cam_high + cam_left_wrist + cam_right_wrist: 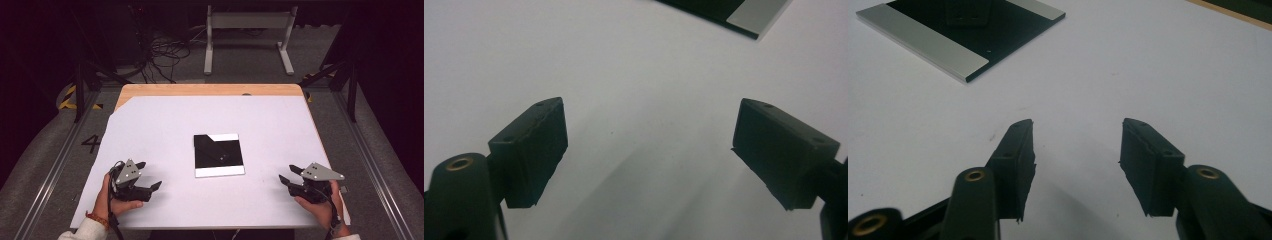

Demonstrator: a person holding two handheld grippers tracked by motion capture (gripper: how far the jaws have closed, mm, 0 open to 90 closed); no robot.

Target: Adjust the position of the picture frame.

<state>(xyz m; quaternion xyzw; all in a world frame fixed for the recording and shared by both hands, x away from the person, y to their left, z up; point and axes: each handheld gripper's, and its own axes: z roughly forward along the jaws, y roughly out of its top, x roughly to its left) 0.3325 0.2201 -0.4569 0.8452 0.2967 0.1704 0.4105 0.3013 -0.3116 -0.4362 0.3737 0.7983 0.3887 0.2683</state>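
Note:
A flat square plate (218,155), glossy black with silver strips along two edges, lies in the middle of the white table top (165,120). My left gripper (149,175) rests near the front left of the table in a hand, jaws wide apart with nothing between them. In the left gripper view the left gripper (649,145) looks over bare white surface, and a corner of the plate (749,15) shows at the top. My right gripper (287,173) sits at the front right, open and empty. The right gripper view shows the right gripper (1077,147) with the plate (963,35) at the upper left.
The table's wooden far edge (210,90) shows beyond the white sheet. Behind it stand a white metal frame (247,37) and loose cables (165,55) on the floor. Metal rails (55,165) run along both sides of the table.

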